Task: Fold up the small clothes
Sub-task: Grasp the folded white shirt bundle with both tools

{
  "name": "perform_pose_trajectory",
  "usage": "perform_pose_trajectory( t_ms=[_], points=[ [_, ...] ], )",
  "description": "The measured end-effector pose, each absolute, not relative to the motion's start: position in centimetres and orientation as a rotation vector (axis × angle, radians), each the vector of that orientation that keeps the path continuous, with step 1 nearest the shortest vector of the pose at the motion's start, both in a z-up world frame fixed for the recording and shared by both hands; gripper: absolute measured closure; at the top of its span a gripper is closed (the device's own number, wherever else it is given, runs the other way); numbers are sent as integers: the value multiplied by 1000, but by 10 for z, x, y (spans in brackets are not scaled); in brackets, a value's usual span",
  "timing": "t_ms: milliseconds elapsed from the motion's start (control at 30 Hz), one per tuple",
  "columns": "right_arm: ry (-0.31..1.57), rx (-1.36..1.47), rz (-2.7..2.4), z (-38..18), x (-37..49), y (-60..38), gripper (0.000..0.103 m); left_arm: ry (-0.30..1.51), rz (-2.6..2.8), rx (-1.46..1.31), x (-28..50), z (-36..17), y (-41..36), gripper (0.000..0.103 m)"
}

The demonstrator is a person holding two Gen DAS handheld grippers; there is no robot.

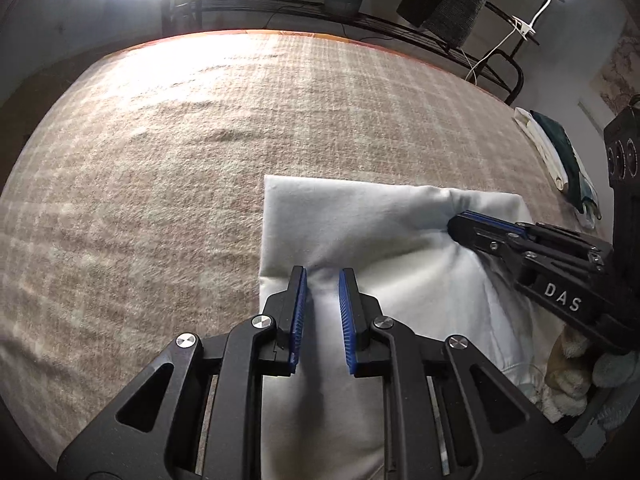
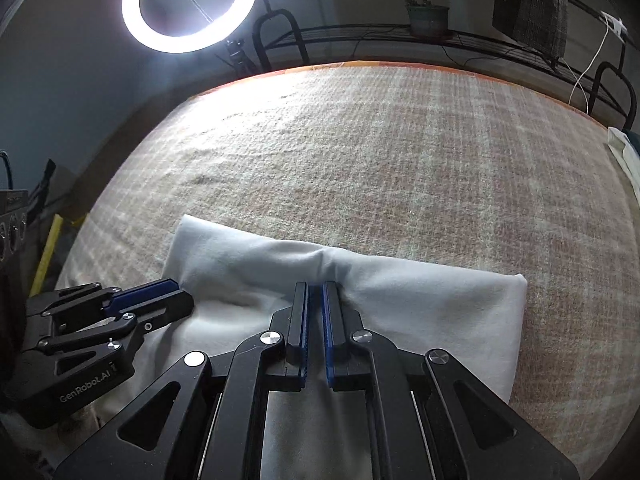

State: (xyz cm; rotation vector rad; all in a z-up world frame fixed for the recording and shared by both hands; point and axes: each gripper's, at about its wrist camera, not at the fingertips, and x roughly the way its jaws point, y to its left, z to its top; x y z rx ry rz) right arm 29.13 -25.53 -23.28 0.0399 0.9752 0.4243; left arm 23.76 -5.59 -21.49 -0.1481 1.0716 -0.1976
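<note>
On the bed (image 2: pixel 400 160), which is covered by a beige checked blanket (image 1: pixel 160 160), lies a white garment (image 1: pixel 360 224), folded into a roughly rectangular shape with a straight far edge and a squared far-left corner. The garment sits at the near side of the bed, directly under both tools.

Left hand-held gripper (image 1: pixel 322 276): released. Its two blue-padded fingers (image 1: pixel 347 304) stand apart with a clear gap between them, and white cloth shows through that gap. The fingertips point at the near-left portion of the garment, just inside its left edge. Whether the tips touch the fabric cannot be told. In the right wrist view the same tool (image 2: pixel 176 294) enters from the left, its tip at the left edge of the cloth.

Right hand-held gripper (image 2: pixel 316 286): nearly clenched. Only a narrow slit separates its blue pads (image 2: pixel 329 320), and a small ridge of white fabric puckers up right at the fingertips, so it is pinching a fold of the garment (image 2: pixel 420 304). Creases radiate from that point. In the left wrist view this tool (image 1: pixel 460 222) comes in from the right with its tip pressed into the cloth.

Beyond the bed stand a ring light (image 2: pixel 190 4), a metal rack (image 2: pixel 400 38) and a potted plant (image 2: pixel 427 18).
</note>
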Motion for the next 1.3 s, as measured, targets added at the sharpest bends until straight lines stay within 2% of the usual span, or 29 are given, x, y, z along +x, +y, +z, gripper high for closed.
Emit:
perform_pose_trajectory(
  t_ms=[133,167,200,233,267,300,800,1233,1300],
  points=[
    [996,68,421,-221,287,-265,98,1050,-187,-177,224,-199,-42,88],
    [991,78,417,-215,282,-270,94,1046,-183,-181,222,-196,-39,87],
    [991,86,413,-212,278,-275,84,1044,-180,-190,220,-192,-34,84],
    [993,96,410,-209,275,-280,77,1043,-179,-206,217,-189,-28,72],
    [993,116,410,-206,269,-289,66,1038,-178,-233,213,-186,-21,64],
    [989,138,414,-204,264,-297,65,1031,-175,-255,208,-184,-14,64],
    [1024,516,372,-225,213,-404,65,1163,-178,-641,174,-223,40,64],
    [1064,622,442,-256,235,-399,65,1174,-242,-619,194,-226,9,64],
    [1062,639,452,-257,239,-397,65,1174,-234,-609,196,-226,7,72]
  ],
)
